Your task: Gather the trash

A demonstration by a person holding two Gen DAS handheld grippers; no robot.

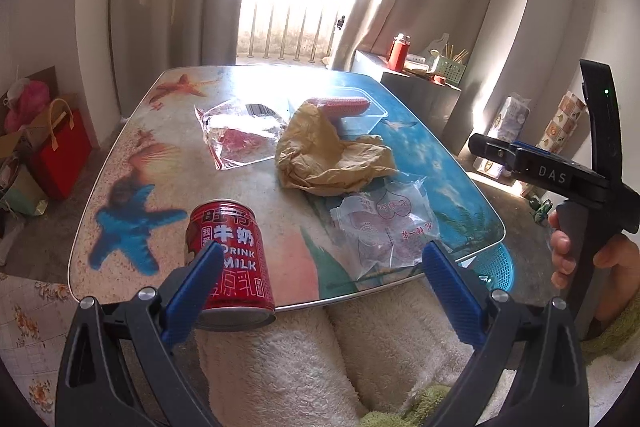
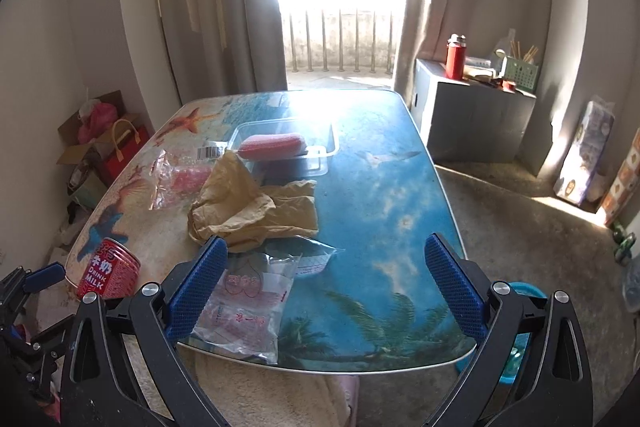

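**On the counter: trash untouched**

At the counter (image 2: 400,163) near edge, both tools gape wide, holding nothing: left tool (image 1: 320,291), right tool (image 2: 326,291). Can (image 1: 230,259) by left: rigid, slick, likely light; grip mid-wall. Wrapper (image 2: 244,311) by right: limp, slippery; pinch an edge.

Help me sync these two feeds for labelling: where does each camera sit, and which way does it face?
Left wrist: on the left claw, angled down over the table's near edge toward the window; red can at its left pad, right claw and a hand at right.
Right wrist: on the right claw, same heading, further right; left claw at left edge.
Shared: can, brown paper, clear tray.
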